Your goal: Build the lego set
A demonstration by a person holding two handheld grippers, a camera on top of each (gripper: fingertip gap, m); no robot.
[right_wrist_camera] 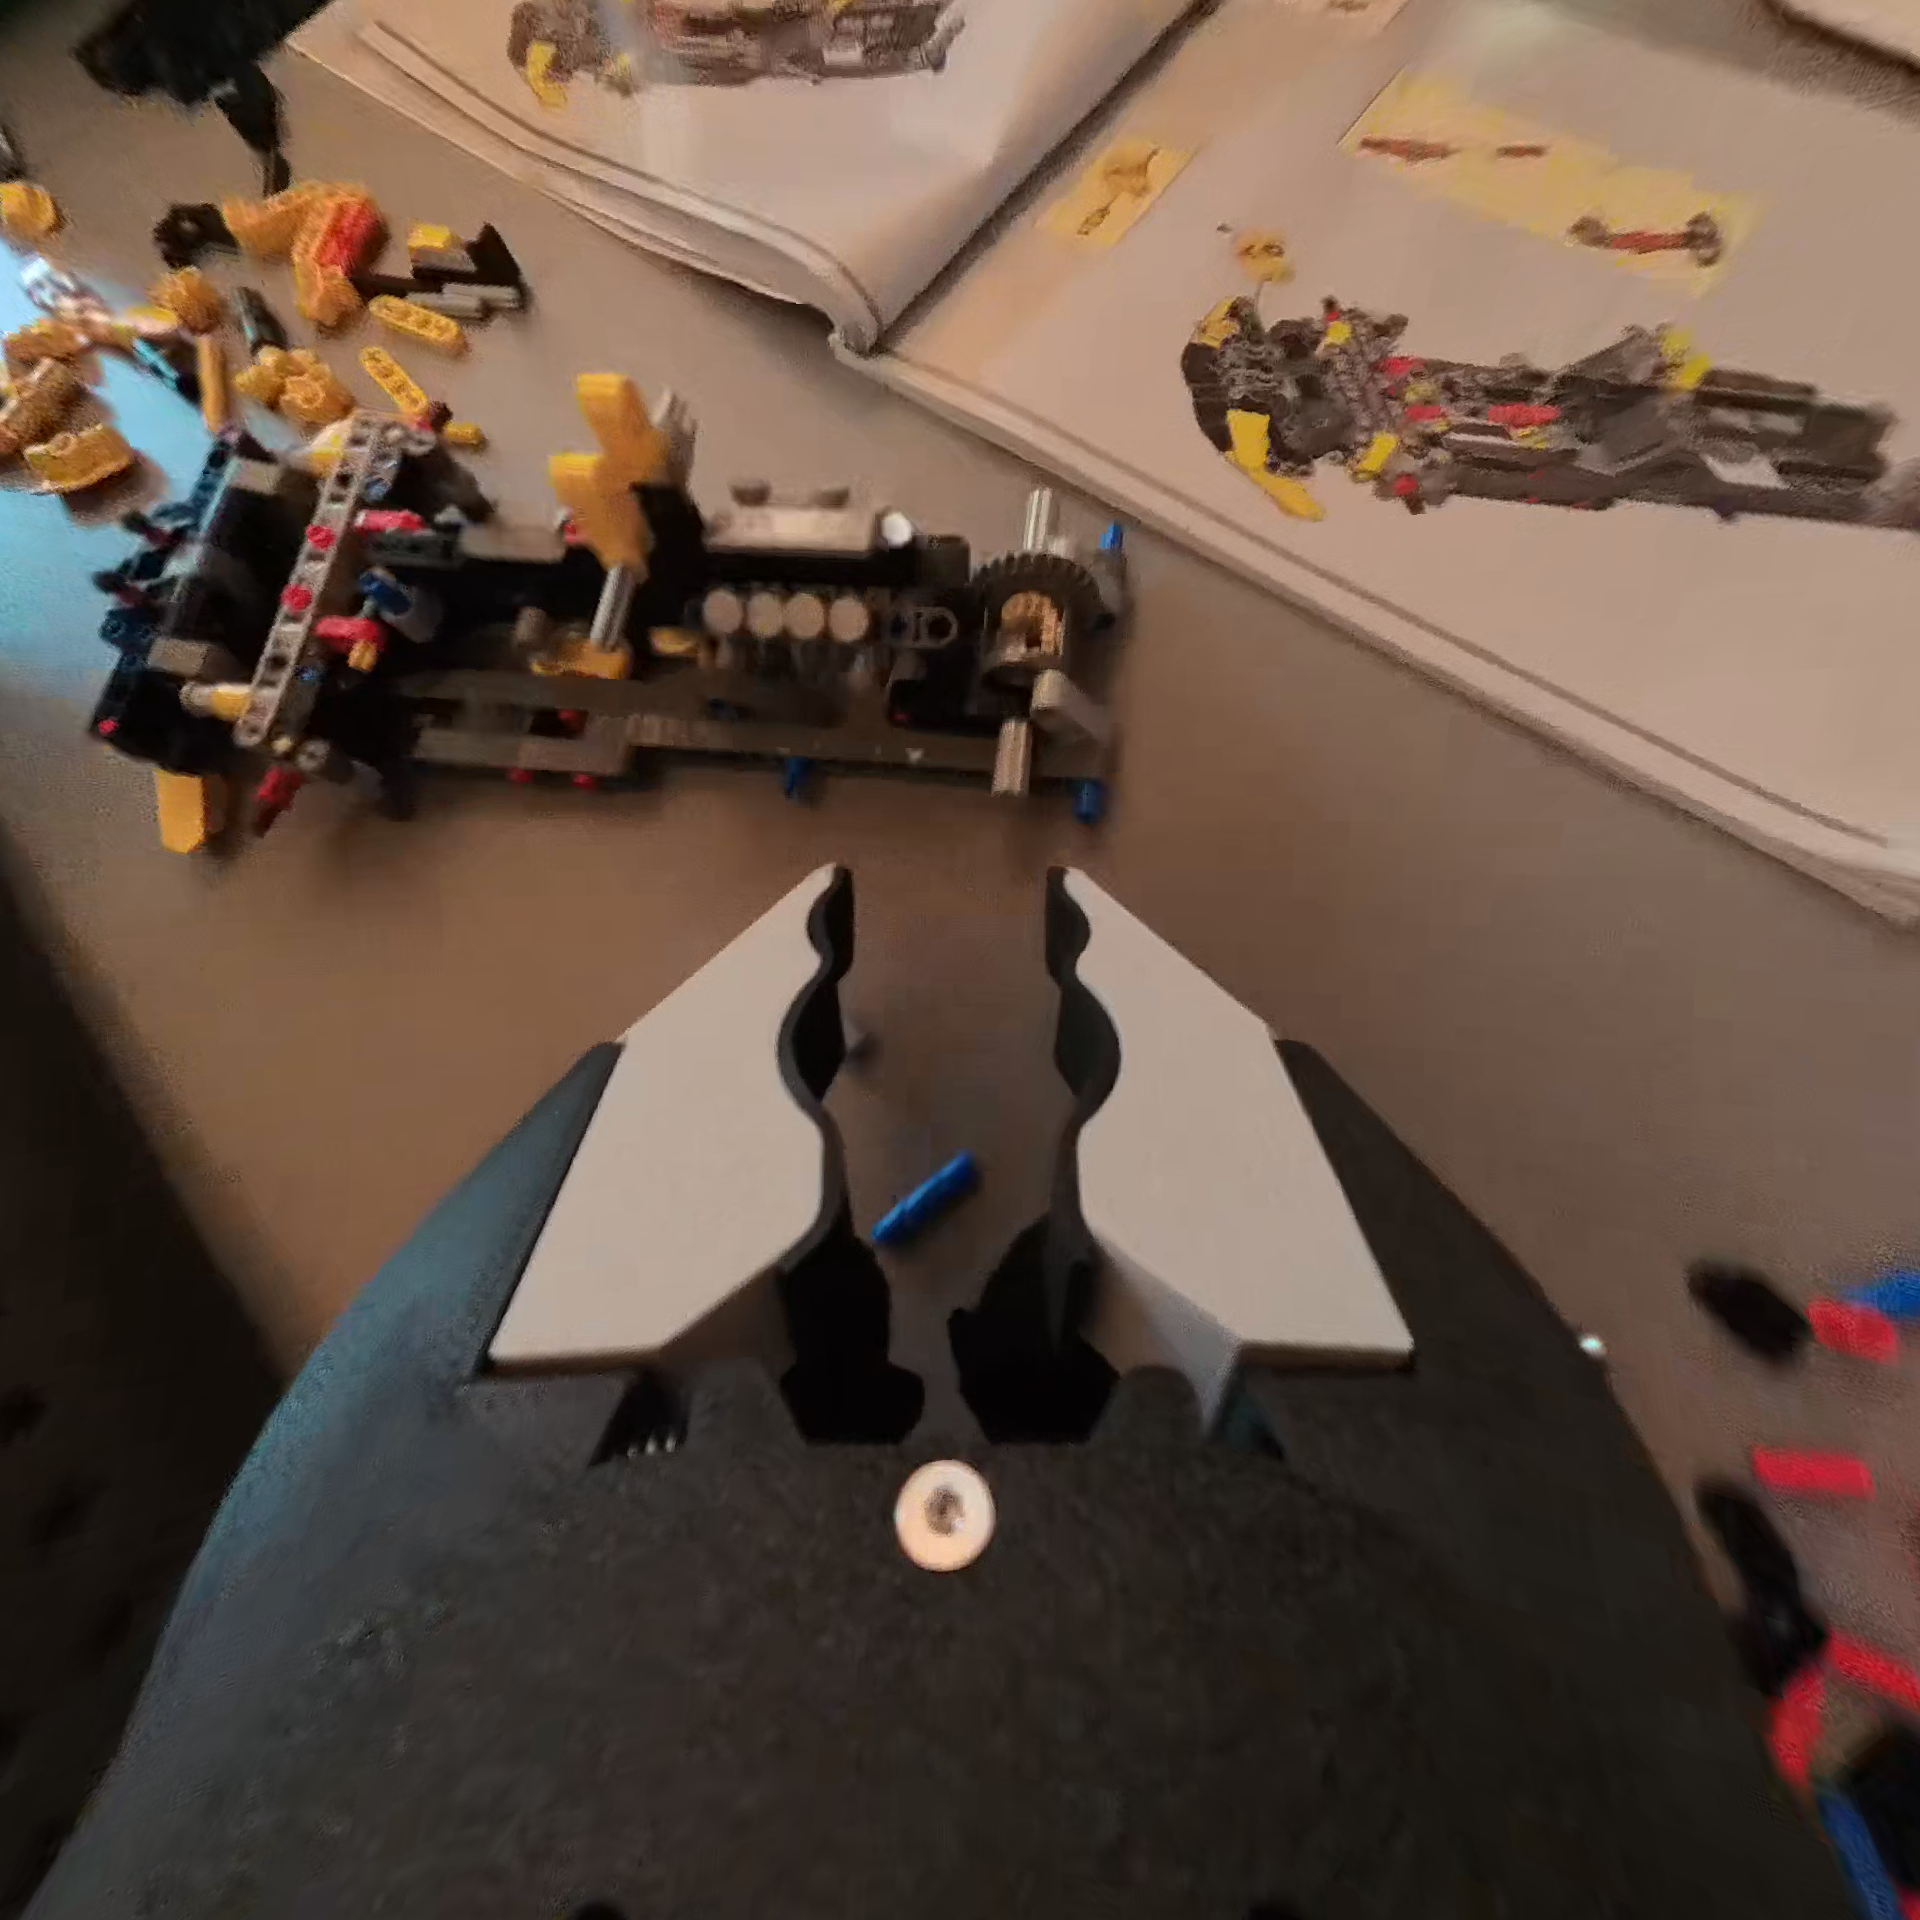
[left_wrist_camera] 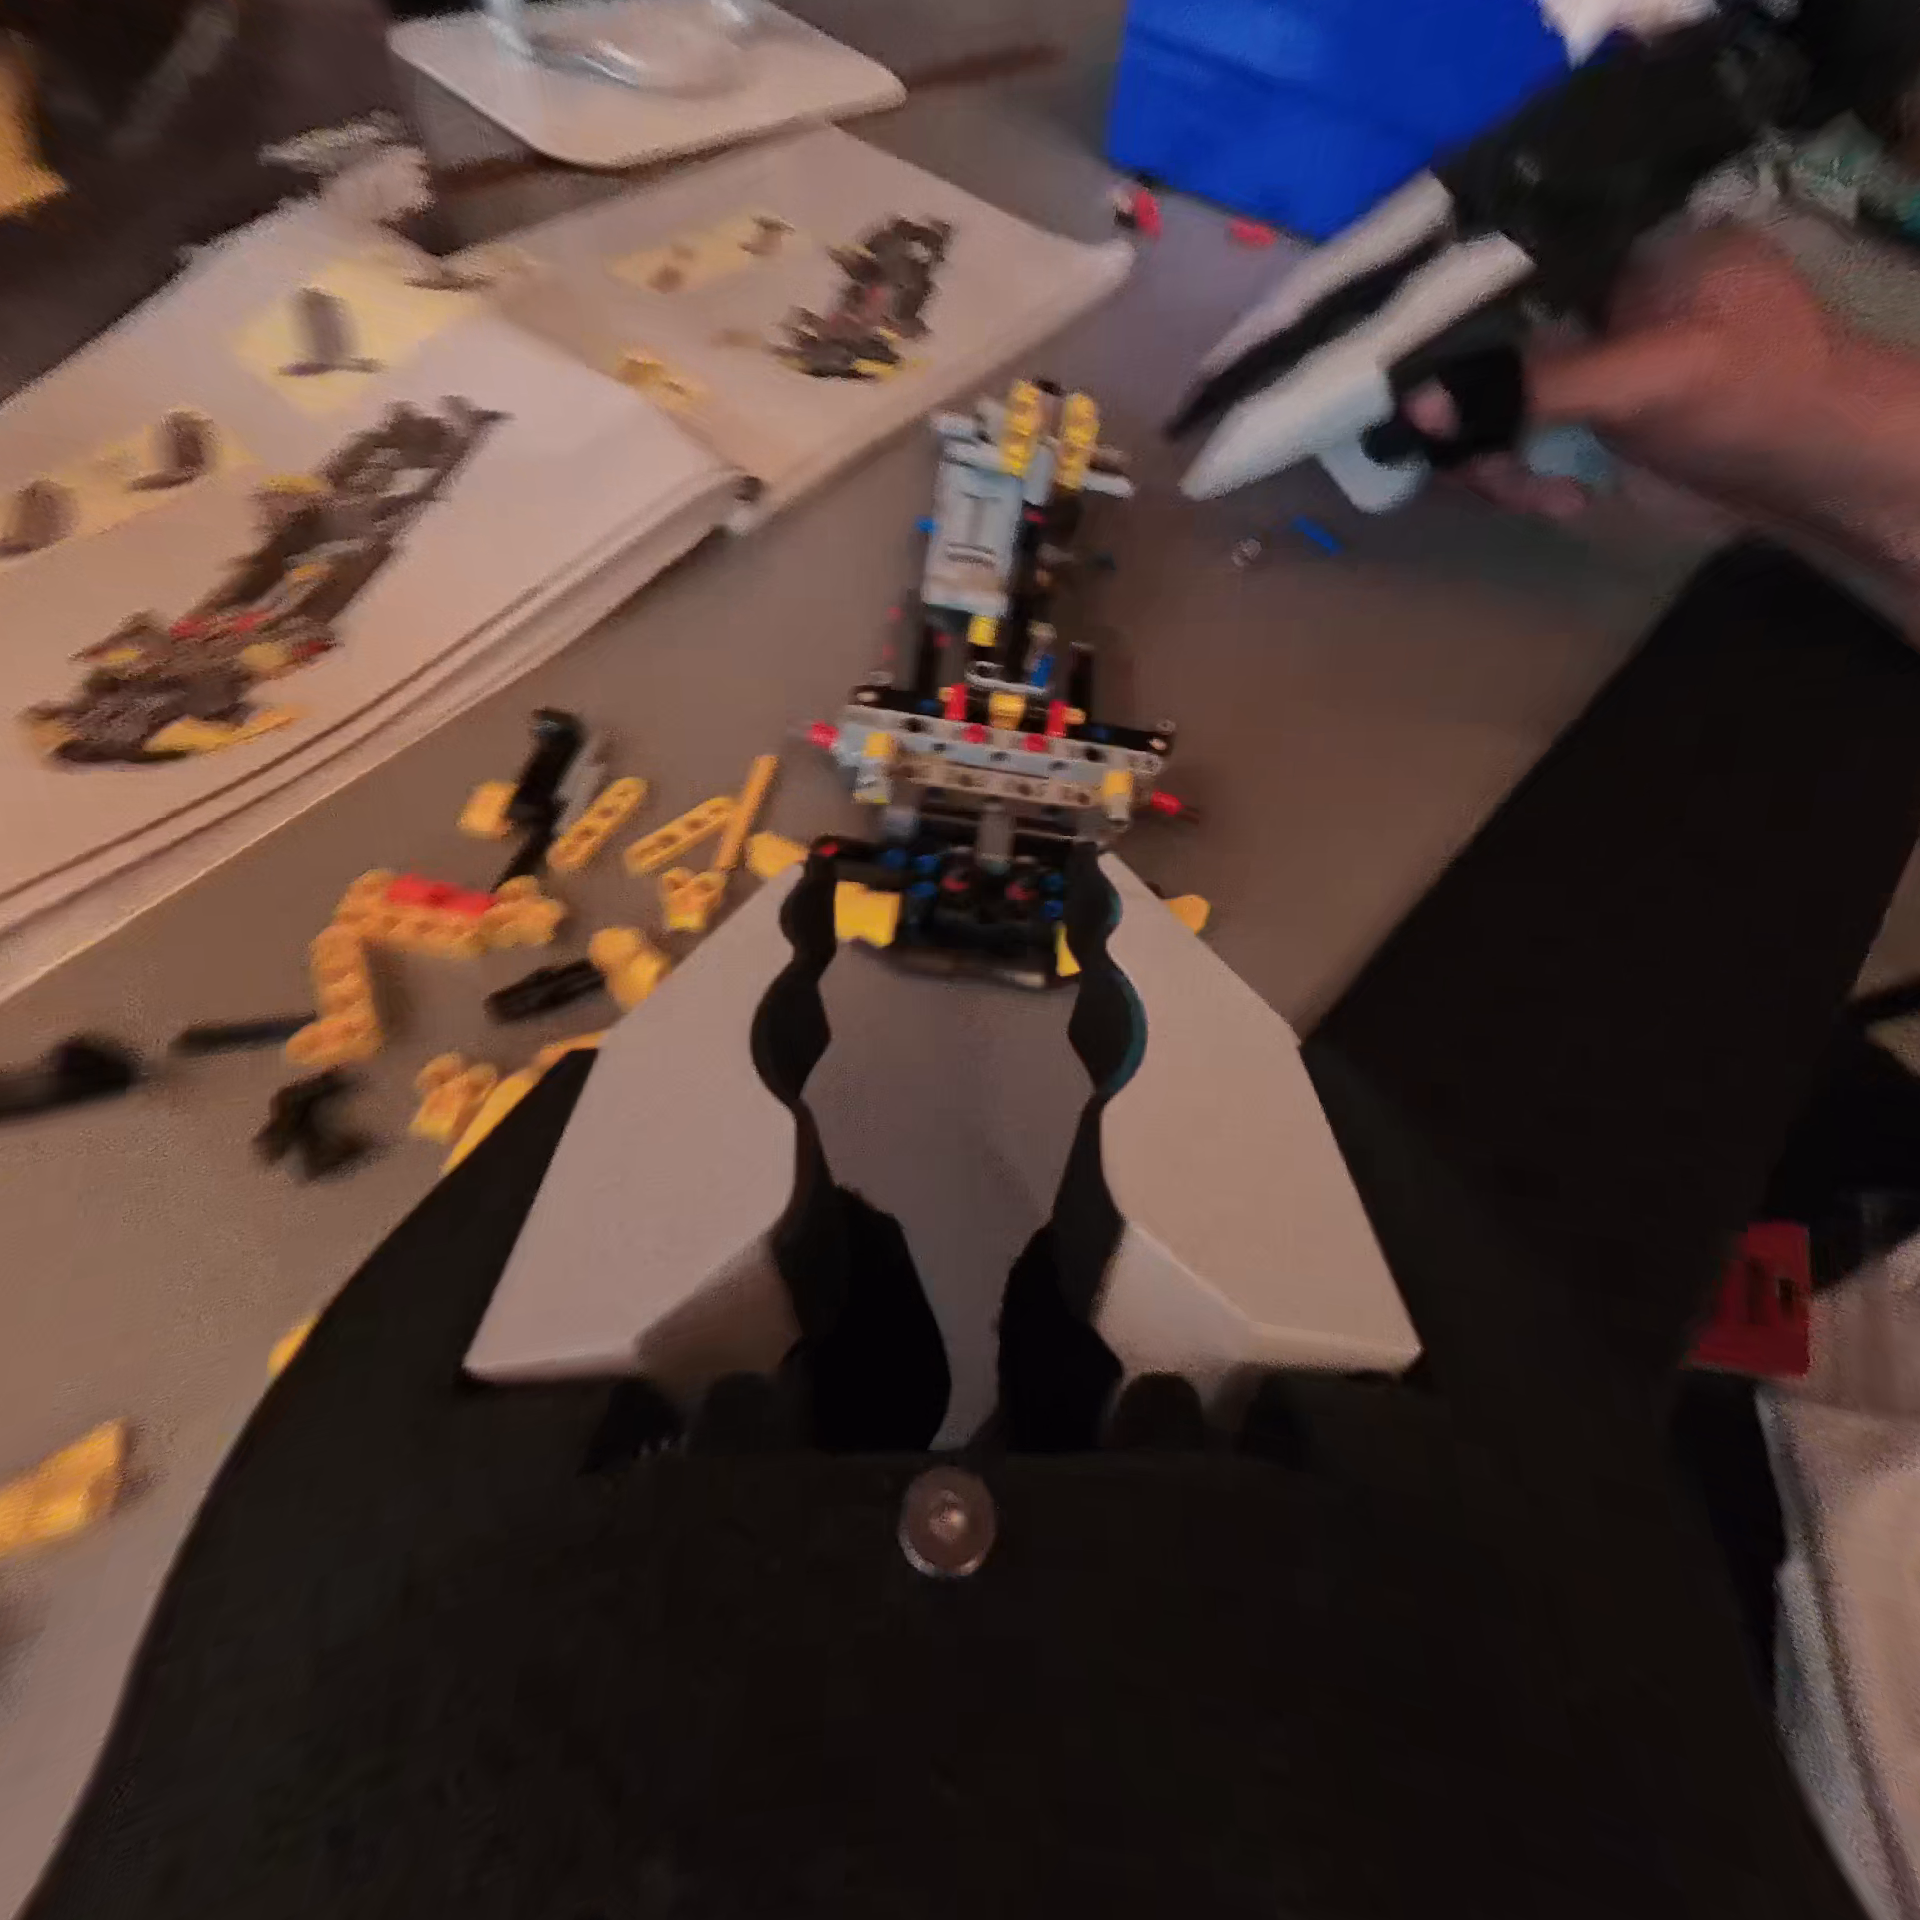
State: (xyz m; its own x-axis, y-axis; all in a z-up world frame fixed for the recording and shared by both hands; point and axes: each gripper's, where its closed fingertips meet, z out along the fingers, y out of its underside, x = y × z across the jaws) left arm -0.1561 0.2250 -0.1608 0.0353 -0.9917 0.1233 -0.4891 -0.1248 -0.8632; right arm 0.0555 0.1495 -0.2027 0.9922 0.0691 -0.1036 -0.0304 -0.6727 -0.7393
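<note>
With the half-built chassis [right_wrist_camera: 582,634] lacking bodywork, the left hand-held gripper [left_wrist_camera: 951,914] is clamping its near end while the right hand-held gripper [right_wrist_camera: 948,904] is hovering agape over a blue pin [right_wrist_camera: 925,1197], yellow pieces [left_wrist_camera: 499,935] lying loose on the bench [left_wrist_camera: 1403,727].

Left gripper [left_wrist_camera: 951,914] with jaws closed around the near end of the lego chassis [left_wrist_camera: 997,686]. Left of the chassis: loose yellow pieces [left_wrist_camera: 468,935] and open instruction booklet [left_wrist_camera: 416,468]. Right of it: right gripper [left_wrist_camera: 1340,374]; beyond, blue box [left_wrist_camera: 1309,114].
</note>
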